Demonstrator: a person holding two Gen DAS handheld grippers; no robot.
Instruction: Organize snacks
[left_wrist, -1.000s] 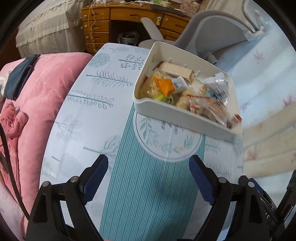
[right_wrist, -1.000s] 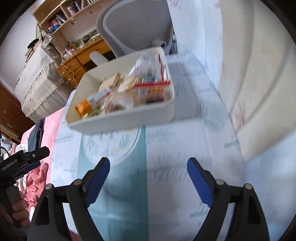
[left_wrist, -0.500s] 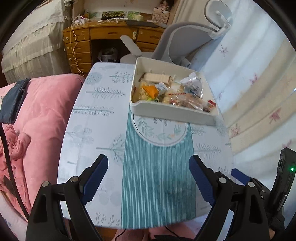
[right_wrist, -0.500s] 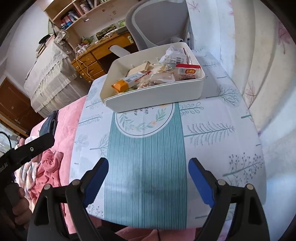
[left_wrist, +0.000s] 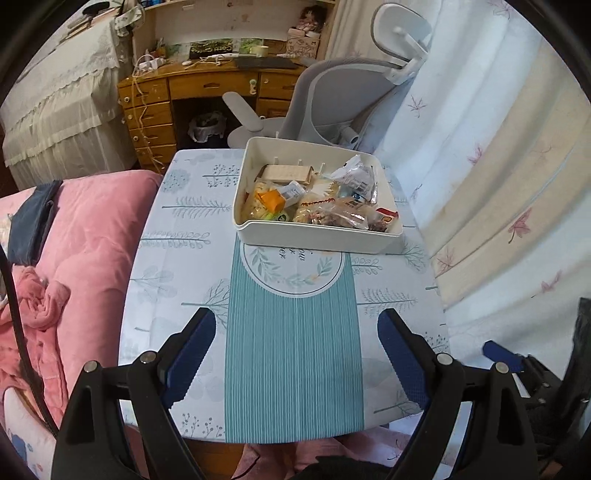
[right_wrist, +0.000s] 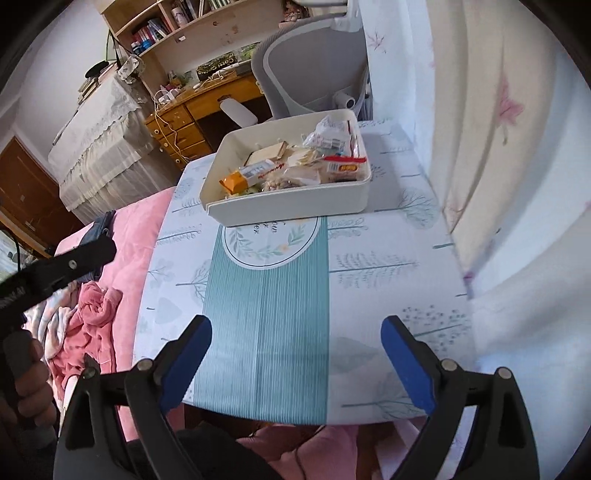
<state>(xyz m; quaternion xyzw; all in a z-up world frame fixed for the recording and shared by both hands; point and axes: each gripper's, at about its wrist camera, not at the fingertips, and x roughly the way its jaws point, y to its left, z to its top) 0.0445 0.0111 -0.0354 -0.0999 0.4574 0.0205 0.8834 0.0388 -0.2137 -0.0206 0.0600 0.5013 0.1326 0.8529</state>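
A white rectangular bin (left_wrist: 317, 236) full of wrapped snacks (left_wrist: 325, 199) sits at the far end of a small table with a teal-striped cloth (left_wrist: 291, 350). It also shows in the right wrist view (right_wrist: 295, 206) with its snacks (right_wrist: 295, 166). My left gripper (left_wrist: 295, 354) is open and empty, held above the table's near edge, well short of the bin. My right gripper (right_wrist: 295, 358) is open and empty, also over the near edge. The left gripper's body (right_wrist: 55, 269) shows at the left of the right wrist view.
A pink quilt (left_wrist: 81, 251) lies left of the table. A grey office chair (left_wrist: 347, 92) stands behind the bin, a wooden desk (left_wrist: 199, 96) beyond it. A curtain (left_wrist: 498, 166) hangs along the right side.
Both grippers have pulled back and up from the bin, which now looks smaller and farther. The whole table has come into view. Both stay open.
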